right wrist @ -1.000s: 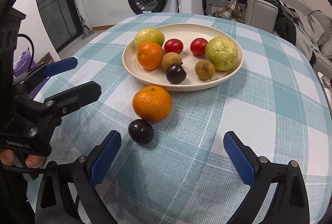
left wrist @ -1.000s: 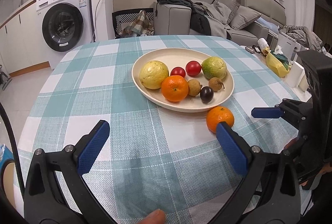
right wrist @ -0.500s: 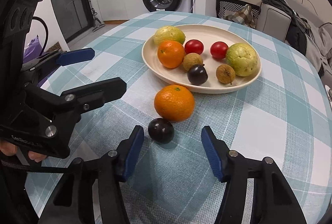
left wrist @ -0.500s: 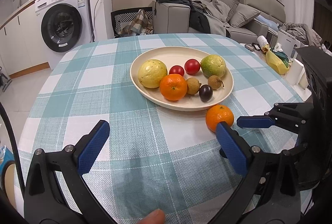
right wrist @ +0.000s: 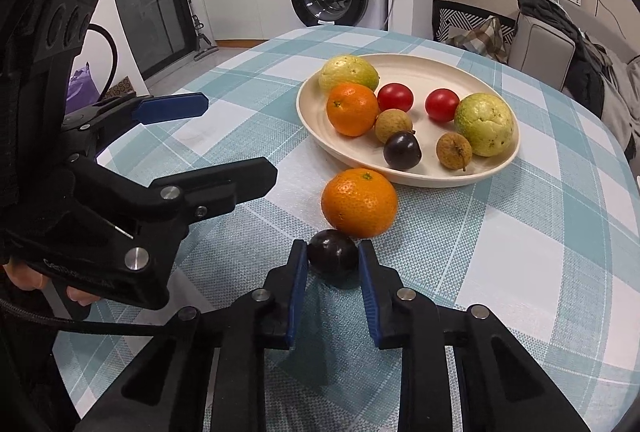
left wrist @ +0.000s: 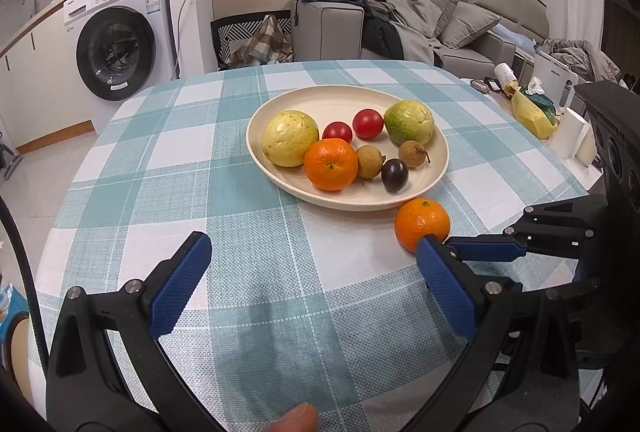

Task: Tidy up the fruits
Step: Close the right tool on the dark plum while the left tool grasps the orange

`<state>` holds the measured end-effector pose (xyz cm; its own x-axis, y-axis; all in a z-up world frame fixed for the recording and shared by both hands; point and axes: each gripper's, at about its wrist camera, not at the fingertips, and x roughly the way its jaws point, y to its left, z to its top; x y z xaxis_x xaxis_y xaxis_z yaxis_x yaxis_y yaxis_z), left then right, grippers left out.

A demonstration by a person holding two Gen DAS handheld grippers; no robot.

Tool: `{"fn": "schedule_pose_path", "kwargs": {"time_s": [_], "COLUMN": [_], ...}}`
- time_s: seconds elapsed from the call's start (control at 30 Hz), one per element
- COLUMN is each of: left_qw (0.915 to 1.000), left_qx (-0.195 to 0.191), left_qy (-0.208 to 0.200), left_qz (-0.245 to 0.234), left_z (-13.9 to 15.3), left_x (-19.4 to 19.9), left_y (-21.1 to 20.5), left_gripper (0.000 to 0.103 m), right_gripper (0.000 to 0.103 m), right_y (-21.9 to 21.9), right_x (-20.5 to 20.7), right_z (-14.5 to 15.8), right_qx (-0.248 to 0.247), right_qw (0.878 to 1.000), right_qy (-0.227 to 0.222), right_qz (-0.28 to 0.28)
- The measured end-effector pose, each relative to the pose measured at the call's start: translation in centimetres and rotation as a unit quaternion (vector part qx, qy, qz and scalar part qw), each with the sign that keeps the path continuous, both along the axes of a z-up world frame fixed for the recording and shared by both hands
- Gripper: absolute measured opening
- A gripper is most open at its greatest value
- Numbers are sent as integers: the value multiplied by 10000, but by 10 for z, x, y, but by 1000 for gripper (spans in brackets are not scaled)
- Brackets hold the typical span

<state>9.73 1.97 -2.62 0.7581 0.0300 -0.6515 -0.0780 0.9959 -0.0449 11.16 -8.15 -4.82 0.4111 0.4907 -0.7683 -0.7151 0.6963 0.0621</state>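
The right gripper [right wrist: 333, 259] has just been closing, and its blue pads now press both sides of a dark plum [right wrist: 333, 258] on the checked tablecloth [right wrist: 500, 252], touching a loose orange [right wrist: 359, 202] beside the cream plate [right wrist: 404, 68] of fruit. The left gripper [left wrist: 312, 272] hovers wide open, empty.

Dark plum [right wrist: 333, 259]: on the counter, touching orange [right wrist: 359, 202] lying just outside the cream plate [right wrist: 408, 66]. Plate holds orange, two guavas, two tomatoes, two longans, plum.
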Motion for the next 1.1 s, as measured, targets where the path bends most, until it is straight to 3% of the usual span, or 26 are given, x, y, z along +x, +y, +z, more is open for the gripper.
{"fn": "schedule_pose_path", "kwargs": {"time_s": [0.57,0.8,1.1], "left_qw": [9998,9991,9965], "left_qx": [99,2,167], "left_qy": [85,273,349], "left_qz": [-125,-320,-736], "left_z": [-4,-7,-7], "left_x": [1,8,17], "left_y": [-8,-20,-47], "left_gripper": [102,102,101], "right_gripper": [26,26,26], "right_y": [-21,-38,-51], "right_x": [3,10,15], "right_z": [6,8,12], "right_qx": [178,218,257], "right_qw": [9997,9989,9978], "right_qy": [-35,-56,-81], "right_qz": [-181,-416,-602]}}
